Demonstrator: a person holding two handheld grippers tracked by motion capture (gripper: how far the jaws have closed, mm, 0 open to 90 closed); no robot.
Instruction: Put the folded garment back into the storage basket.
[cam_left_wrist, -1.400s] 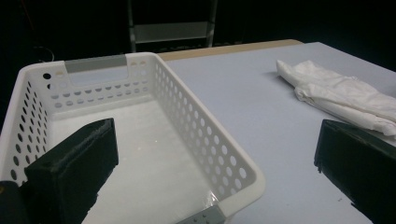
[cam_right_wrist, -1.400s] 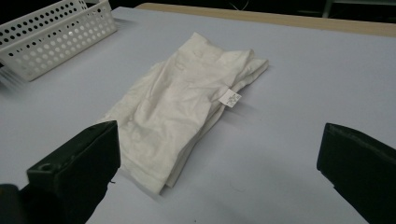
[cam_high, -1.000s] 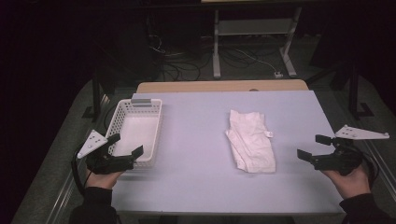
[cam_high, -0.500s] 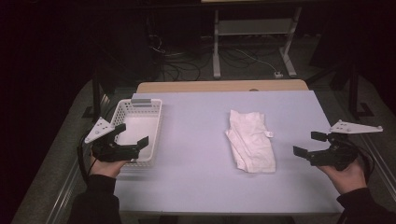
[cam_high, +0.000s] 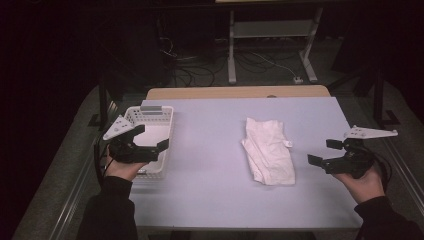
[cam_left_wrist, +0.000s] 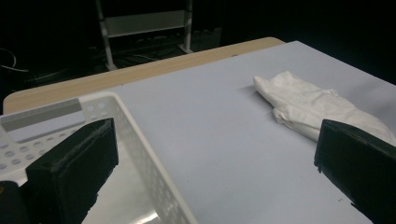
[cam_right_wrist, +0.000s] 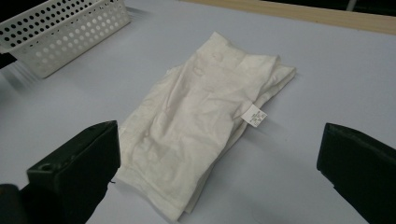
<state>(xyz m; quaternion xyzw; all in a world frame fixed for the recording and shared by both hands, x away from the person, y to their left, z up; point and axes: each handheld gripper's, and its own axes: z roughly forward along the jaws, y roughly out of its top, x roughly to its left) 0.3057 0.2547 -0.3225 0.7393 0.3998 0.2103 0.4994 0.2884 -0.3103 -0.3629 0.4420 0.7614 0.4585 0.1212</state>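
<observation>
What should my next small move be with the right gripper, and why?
Probably ease the right gripper toward the folded white cloth. Its jaws stand open, aimed at the cloth in the right gripper view, yet apart from it; the cloth lies untouched on the table.

We count one folded white cloth garment (cam_high: 268, 150) lying near the middle of the pale lilac desk (cam_high: 210, 190), and one white perforated plastic basket (cam_high: 155, 116) at the desk's left edge. We count two black two-jaw grippers: the left gripper (cam_high: 151, 138) and the right gripper (cam_high: 323, 152), one at each side edge.
</observation>
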